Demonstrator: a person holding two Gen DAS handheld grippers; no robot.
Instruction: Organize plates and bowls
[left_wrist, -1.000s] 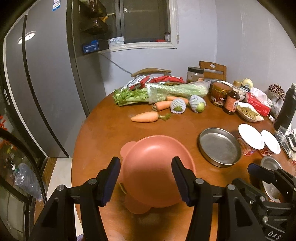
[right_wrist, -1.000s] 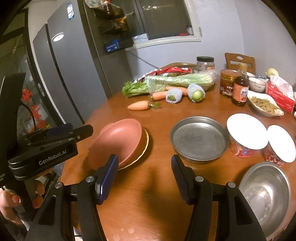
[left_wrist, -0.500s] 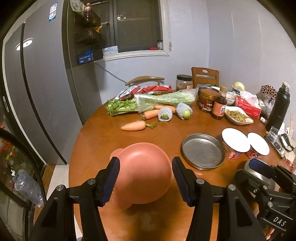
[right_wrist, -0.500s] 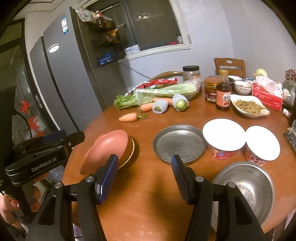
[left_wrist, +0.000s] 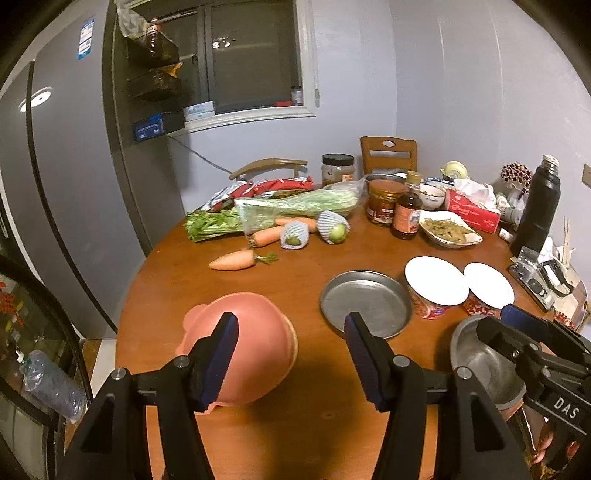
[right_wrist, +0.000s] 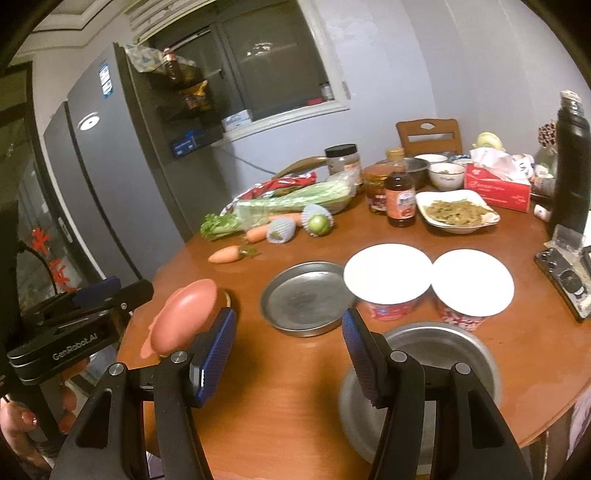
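Both wrist views look obliquely down across round table (left_wrist: 295, 435), side by side; share metal pan (right_wrist: 306, 299).

Both grippers are matte black plastic frames with triangular cut-outs and round silver screw heads at the finger joints. The left gripper (left_wrist: 291, 347) carries ribbed dark-blue pads (left_wrist: 221, 354); the right gripper (right_wrist: 288, 343) has the same blue pads (right_wrist: 218, 350). White "GenRobot.AI" lettering runs along the left gripper's side, "DAS" along the right's. At lower left of the right wrist view, a hand (right_wrist: 22, 428) shows glossy reddish nail polish.
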